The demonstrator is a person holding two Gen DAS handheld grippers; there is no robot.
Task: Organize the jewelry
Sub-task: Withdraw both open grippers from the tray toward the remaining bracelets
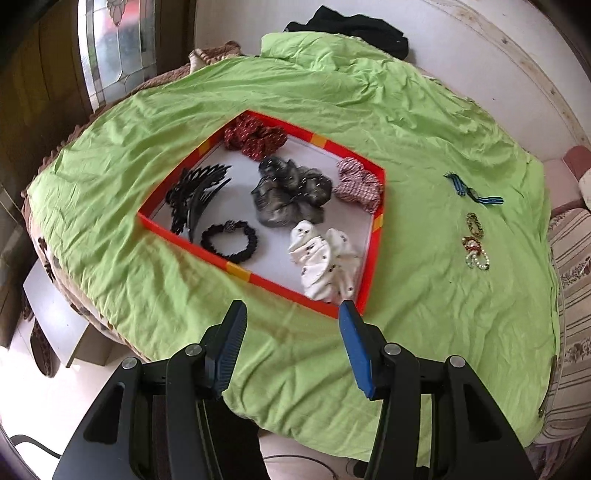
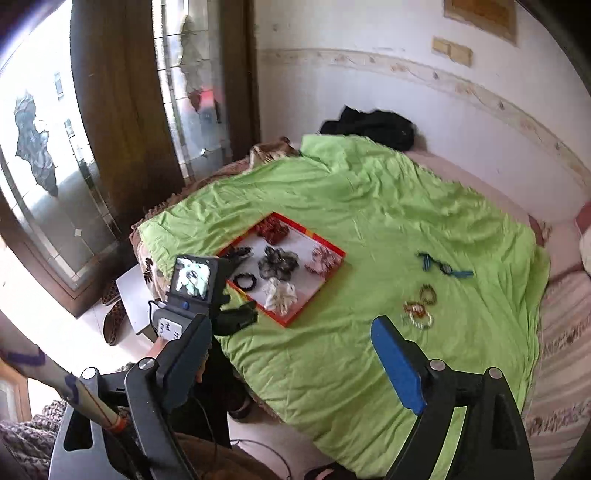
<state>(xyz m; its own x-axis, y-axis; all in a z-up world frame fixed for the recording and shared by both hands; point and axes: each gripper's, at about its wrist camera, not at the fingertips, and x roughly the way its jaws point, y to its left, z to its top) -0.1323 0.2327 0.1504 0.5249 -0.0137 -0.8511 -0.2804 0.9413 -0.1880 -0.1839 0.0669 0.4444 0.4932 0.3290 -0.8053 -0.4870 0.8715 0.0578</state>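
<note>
A bed carries a wrinkled green sheet (image 1: 332, 110) spread over it, with a black garment (image 1: 354, 26) bunched at its far edge by the wall; on the sheet lies a shallow red tray (image 1: 378, 221) with a white floor; inside it sit a red scrunchie (image 1: 255, 136), a grey scrunchie (image 1: 291, 192), a pink checked scrunchie (image 1: 358, 182), a white dotted scrunchie (image 1: 325, 262), a black hair clip (image 1: 195, 195) and a black hair tie (image 1: 229, 240); to the right of the tray, well apart, lie a blue-strapped watch (image 1: 472, 190) and beaded bracelets (image 1: 476, 243); the left tongs (image 1: 291, 314) hover near the tray's near corner, moderately parted and empty; the right tongs (image 2: 291, 339) stand wide and empty above the sheet.
</note>
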